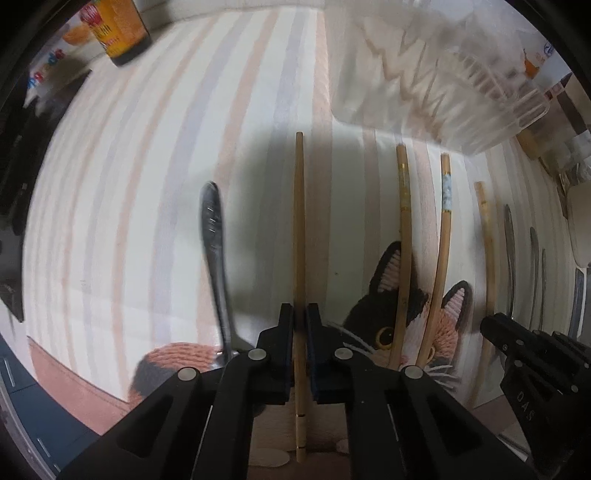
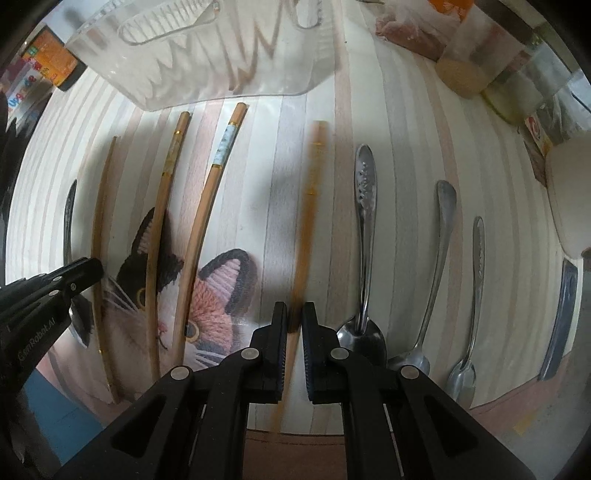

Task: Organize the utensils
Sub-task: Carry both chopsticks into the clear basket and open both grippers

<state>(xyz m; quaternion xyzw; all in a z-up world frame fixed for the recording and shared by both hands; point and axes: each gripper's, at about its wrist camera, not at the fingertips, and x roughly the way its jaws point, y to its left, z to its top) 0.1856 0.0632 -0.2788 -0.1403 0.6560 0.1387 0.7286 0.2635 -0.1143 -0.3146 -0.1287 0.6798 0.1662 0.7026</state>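
Note:
My left gripper [image 1: 299, 314] is shut on a wooden chopstick [image 1: 299, 221] that runs straight ahead between the pads. A dark metal spoon [image 1: 214, 236] lies just left of it. My right gripper [image 2: 294, 314] is shut on another wooden chopstick [image 2: 308, 206], blurred by motion. Two more chopsticks [image 2: 164, 221] [image 2: 207, 206] lie across the cat picture on the striped mat [image 2: 258, 147]. Three metal spoons [image 2: 364, 229] [image 2: 439, 251] [image 2: 476, 280] lie to the right. A clear plastic utensil tray [image 2: 207, 48] stands at the back; it also shows in the left wrist view [image 1: 424, 66].
An orange-labelled jar [image 1: 118, 26] stands at the far left. Jars and packets [image 2: 476, 55] crowd the back right. A white dish [image 2: 569, 199] sits at the right edge. The left gripper shows in the right wrist view [image 2: 74, 275].

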